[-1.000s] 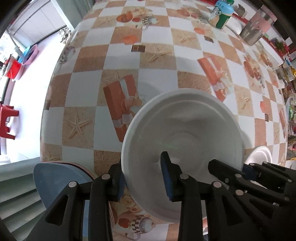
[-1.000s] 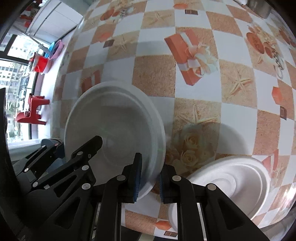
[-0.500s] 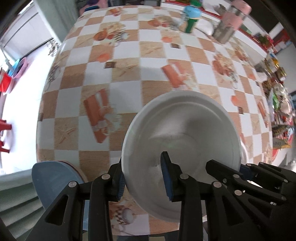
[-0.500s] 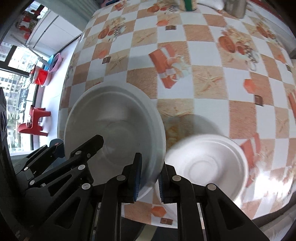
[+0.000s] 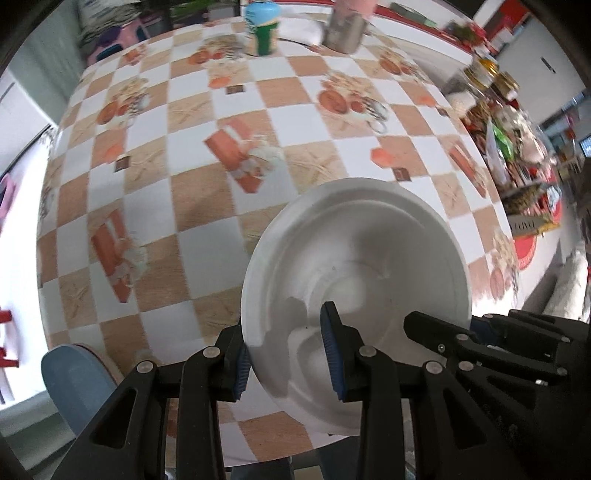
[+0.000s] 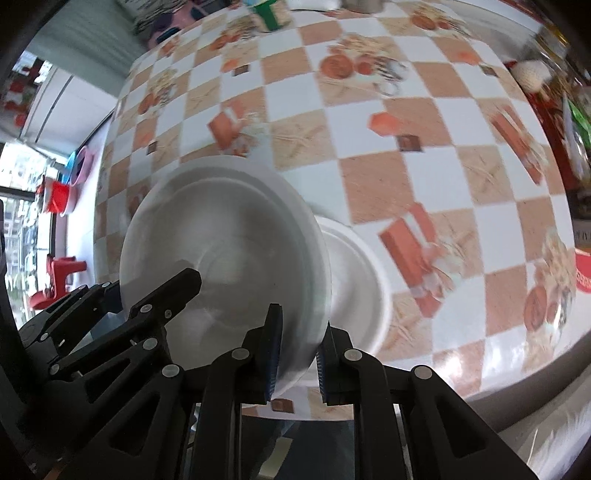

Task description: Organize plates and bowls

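A white foam bowl (image 5: 354, 280) hangs tilted above the checkered table (image 5: 184, 192), held from both sides. My left gripper (image 5: 286, 354) is shut on its left wall, one pad outside and one inside. In the right wrist view the same bowl (image 6: 225, 251) fills the left half, and my right gripper (image 6: 297, 354) is shut on its right rim. A second white bowl (image 6: 354, 273) sits on the table just behind and to the right, partly hidden by the held one. A blue plate (image 5: 74, 380) lies on a pinkish one at the near left table edge.
At the far table edge stand a green bottle with a blue cap (image 5: 264, 31) and a metal cup (image 5: 347, 31). Jars and packets (image 5: 498, 122) crowd a surface on the right. The near table edge runs just below the grippers. A red stool (image 6: 55, 273) stands on the floor at left.
Both grippers have carried the white bowl up and to the right across the table, rolling as they went. The second white bowl now lies partly behind the held one.
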Available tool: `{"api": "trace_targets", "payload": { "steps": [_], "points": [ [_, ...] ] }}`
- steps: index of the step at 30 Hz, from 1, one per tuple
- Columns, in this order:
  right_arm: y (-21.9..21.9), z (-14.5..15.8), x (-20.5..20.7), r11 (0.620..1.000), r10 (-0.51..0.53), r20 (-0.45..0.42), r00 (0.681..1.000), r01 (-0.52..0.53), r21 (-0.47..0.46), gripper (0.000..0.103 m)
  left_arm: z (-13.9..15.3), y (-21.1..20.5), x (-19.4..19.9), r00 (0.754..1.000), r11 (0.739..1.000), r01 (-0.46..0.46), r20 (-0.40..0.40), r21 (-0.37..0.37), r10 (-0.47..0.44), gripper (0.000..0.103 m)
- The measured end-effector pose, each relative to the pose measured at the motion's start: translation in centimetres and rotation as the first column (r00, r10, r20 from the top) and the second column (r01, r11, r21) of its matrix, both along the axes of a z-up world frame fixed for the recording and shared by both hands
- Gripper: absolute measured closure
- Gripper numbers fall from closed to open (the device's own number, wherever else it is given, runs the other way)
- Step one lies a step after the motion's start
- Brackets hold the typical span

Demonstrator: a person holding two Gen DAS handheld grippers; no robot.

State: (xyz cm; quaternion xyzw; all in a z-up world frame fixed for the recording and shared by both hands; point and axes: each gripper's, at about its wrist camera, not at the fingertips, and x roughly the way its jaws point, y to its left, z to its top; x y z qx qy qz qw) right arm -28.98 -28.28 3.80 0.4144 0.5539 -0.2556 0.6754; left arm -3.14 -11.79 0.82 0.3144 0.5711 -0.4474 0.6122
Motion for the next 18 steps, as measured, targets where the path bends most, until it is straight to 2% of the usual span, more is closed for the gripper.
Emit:
{"api": "trace_targets", "payload": {
  "steps": [6, 15, 18],
  "points": [
    [0.1, -0.7, -2.1, 0.999, -0.042, -0.025, 0.999, 0.042, 0.009, 0.085, -0.9, -0.7, -1.7, 0.999, 0.999, 0.044, -0.006, 0.025, -0.044, 0.067],
    [0.1, -2.3, -3.3, 0.998, -0.055, -0.048, 0.997, 0.056, 0.027, 0.085, -2.4, -1.1, -2.3, 0.998, 0.996, 0.056, -0.019, 0.064, -0.055, 0.066],
    [0.2, -2.5, -3.4, 0.998, -0.053, -0.049, 0.997, 0.055, 0.033, 0.085, -2.6, -1.0, -2.3, 0.998, 0.996, 0.062, -0.031, 0.069, -0.06, 0.062]
  ]
}}
